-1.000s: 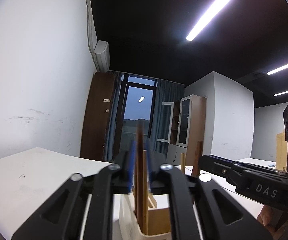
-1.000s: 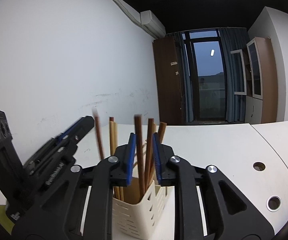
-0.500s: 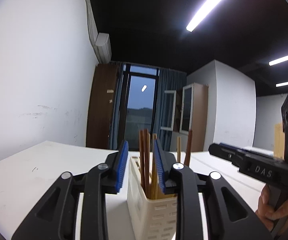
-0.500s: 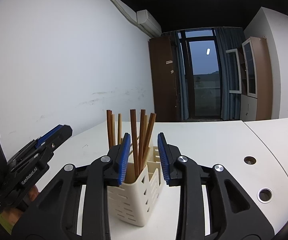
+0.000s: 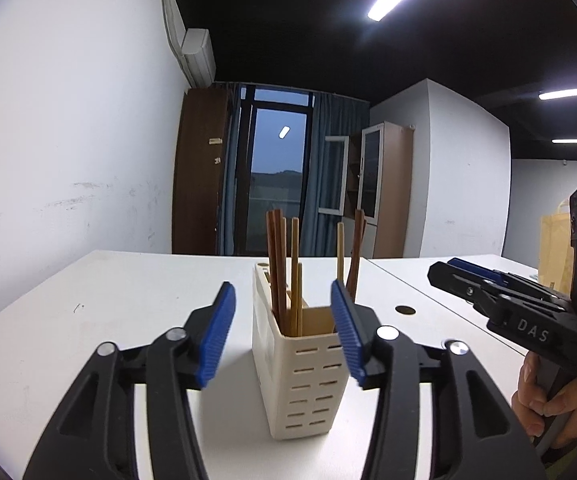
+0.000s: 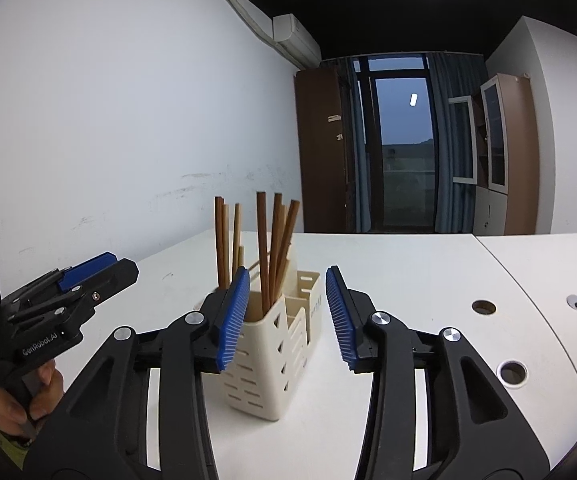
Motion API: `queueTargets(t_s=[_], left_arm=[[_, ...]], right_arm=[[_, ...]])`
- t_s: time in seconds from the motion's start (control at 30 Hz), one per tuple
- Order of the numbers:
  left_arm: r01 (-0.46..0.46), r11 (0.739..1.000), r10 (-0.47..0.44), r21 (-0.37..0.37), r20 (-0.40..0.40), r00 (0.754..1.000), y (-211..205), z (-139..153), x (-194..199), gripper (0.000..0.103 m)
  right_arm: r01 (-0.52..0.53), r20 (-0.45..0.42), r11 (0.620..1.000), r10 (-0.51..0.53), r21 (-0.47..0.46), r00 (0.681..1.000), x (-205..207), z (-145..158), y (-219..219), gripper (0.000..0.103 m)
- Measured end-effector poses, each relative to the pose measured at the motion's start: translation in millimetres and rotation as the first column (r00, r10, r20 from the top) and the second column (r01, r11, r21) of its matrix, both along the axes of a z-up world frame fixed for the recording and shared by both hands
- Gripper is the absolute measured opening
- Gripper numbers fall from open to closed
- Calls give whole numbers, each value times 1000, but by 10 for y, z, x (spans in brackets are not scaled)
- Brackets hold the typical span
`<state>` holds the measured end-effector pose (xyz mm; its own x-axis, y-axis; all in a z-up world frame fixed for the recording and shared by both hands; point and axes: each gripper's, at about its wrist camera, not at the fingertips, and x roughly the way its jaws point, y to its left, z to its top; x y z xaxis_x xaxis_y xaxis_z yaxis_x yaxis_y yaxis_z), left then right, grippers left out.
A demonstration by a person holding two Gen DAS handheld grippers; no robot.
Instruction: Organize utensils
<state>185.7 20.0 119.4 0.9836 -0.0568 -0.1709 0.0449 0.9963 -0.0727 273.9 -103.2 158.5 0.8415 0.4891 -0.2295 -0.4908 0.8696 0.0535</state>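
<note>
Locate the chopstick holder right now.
The cream holder stands on the white table, centre in both wrist views, just beyond each open tool; the chopsticks stand upright inside.

Both wrist views look nearly level, close on the cream utensil caddy (image 5: 300, 364) (image 6: 276, 344); left camera from its left, right from its right.

A cream slotted utensil holder (image 5: 300, 364) packed with upright chopsticks (image 5: 282, 268) stands at twelve o'clock, blocking the path ahead. White table (image 5: 88, 312) lies bare at nine o'clock; the right gripper (image 5: 444, 274) crowds three o'clock.
</note>
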Motion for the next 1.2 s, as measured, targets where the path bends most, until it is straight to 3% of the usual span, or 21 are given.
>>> queueTargets(t_s=[0.17,1.2], left_arm=[[7,1000,-8,-19,-46,999,27,-43,-8,52],[5,1000,-3,13,-180,984,22,-502,-449,89]], right_arm=[[11,-2,1000,-11,-15,1000,-117,-121,-78,44],[-62,-87,996,57,-57,995,-791,-695,-260,75]])
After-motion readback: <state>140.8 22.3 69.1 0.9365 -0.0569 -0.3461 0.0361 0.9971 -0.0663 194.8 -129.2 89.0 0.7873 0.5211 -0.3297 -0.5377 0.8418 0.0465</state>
